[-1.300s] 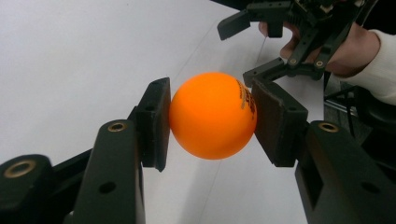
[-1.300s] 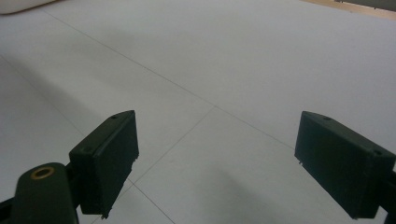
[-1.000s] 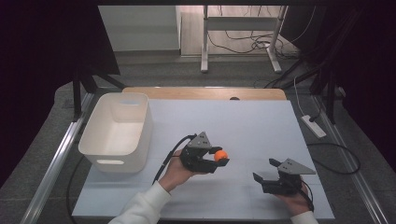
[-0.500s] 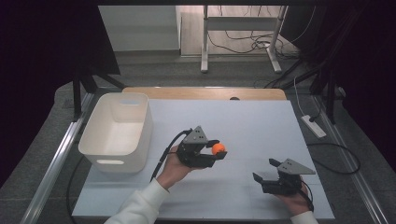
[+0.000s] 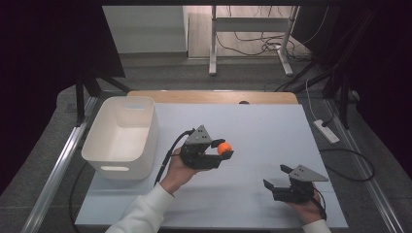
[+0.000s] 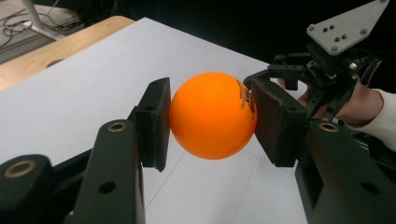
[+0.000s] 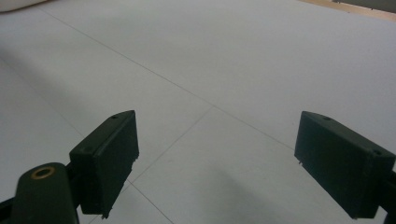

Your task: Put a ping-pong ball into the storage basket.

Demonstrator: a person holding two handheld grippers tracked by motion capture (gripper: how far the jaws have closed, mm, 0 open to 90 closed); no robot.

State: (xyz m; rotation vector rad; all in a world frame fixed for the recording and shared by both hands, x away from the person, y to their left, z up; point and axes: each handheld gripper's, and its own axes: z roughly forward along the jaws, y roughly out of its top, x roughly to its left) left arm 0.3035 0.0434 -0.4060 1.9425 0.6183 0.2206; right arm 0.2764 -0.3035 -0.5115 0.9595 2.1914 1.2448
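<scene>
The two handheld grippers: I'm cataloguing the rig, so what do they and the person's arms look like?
Both the left gripper and the right gripper are black, blocky frames with two flat rectangular jaws, brass-coloured pivot bushings and a grey three-cornered plate with small holes on top. A black cable trails from the left one. The person wears white long sleeves.

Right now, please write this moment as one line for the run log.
left gripper: shut on orange ball, above table | right gripper: open, empty | white bin: left of ball
</scene>
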